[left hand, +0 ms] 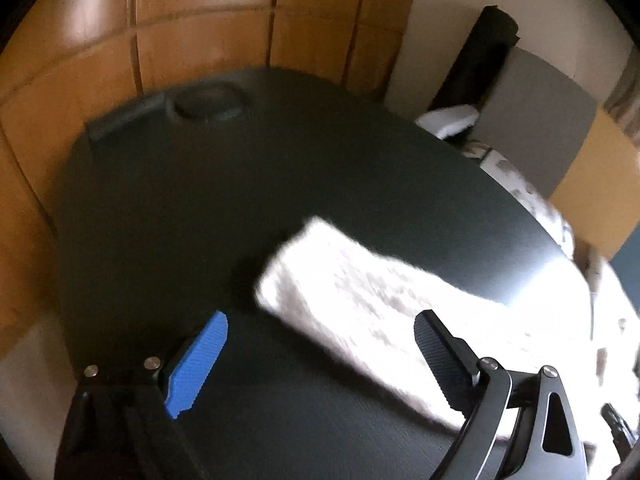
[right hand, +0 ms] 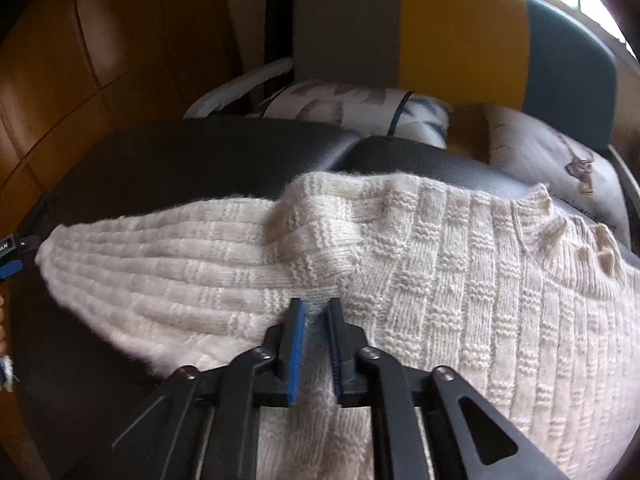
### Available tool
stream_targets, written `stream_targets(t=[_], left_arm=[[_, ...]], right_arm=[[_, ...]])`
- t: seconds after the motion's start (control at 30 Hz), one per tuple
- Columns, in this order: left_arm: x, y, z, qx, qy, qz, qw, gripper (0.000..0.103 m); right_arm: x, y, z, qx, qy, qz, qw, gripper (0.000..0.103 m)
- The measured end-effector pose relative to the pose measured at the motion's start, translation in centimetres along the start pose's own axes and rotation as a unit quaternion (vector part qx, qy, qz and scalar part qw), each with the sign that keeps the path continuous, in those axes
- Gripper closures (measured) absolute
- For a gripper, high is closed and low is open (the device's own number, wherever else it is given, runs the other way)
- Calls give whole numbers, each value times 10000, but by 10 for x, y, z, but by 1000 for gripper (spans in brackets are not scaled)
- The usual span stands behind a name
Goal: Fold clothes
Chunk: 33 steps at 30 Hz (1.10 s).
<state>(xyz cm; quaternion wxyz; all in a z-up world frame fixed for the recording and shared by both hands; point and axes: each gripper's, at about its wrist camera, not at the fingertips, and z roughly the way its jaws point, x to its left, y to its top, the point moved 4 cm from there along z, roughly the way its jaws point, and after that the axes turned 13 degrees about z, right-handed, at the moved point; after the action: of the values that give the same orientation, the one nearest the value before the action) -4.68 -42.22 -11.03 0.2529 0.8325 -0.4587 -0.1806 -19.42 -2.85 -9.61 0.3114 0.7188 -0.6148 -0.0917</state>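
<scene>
Slippage is threatening the cream basket-weave knit sweater point(right hand: 400, 264) lying across the black table point(left hand: 180, 208), since I am clamping only a thin underarm pinch in my right gripper point(right hand: 316, 344) while holding my left gripper point(left hand: 316, 360) wide apart, empty, above its sleeve.

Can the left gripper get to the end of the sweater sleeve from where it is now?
Probably yes. The left gripper is open and holds nothing, the sleeve lies flat on the dark table just ahead of its fingers, and nothing sits between them.
</scene>
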Motion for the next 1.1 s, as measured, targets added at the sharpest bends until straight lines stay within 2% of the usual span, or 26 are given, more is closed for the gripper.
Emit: stream_targets(t=[0.07, 0.13, 0.2, 0.3, 0.43, 0.5, 0.57, 0.63, 0.67, 0.7, 0.73, 0.8, 0.9, 1.1], left_arm=[[-7, -11, 5, 293, -352, -157, 9988, 7], [-12, -18, 11, 513, -373, -266, 9976, 7], [-17, -19, 15, 510, -188, -338, 9980, 6], [-24, -16, 19, 520, -20, -397, 9979, 3], [-29, -11, 21, 481, 131, -619, 9968, 3], [-30, -9, 21, 408, 197, -813, 9957, 5], [-32, -8, 21, 331, 375, -918, 9945, 19], [-40, -6, 21, 273, 677, -742, 9946, 50], [-44, -6, 21, 241, 794, -626, 9946, 54], [-46, -3, 22, 205, 793, -548, 9951, 62], [-49, -3, 22, 158, 741, -479, 9960, 76], [-59, -2, 20, 87, 690, -305, 9971, 92], [-72, -1, 18, 1, 846, -53, 9964, 94], [-74, 1, 13, -76, 870, 14, 9962, 94]], right_arm=[[-3, 3, -24, -285, 297, 99, 9991, 83], [-7, -3, -38, -193, 407, 153, 9989, 83], [-14, -17, -41, 140, 390, 209, 9989, 83], [-25, -39, -39, 272, 277, 236, 9990, 83], [-31, -63, -38, -50, 292, 134, 9995, 82], [-29, -64, -38, -102, 222, 81, 9997, 82], [-28, -64, -37, -116, 179, 48, 9998, 81], [-29, -65, -36, -143, 210, 70, 9997, 81], [-29, -65, -36, -146, 247, 102, 9995, 81], [-30, -65, -35, -149, 281, 132, 9994, 81], [-30, -65, -34, -149, 307, 155, 9993, 81], [-31, -64, -34, -151, 352, 193, 9991, 81], [-31, -63, -34, -164, 336, 181, 9991, 81], [-31, -65, -35, -171, 333, 165, 9992, 81]])
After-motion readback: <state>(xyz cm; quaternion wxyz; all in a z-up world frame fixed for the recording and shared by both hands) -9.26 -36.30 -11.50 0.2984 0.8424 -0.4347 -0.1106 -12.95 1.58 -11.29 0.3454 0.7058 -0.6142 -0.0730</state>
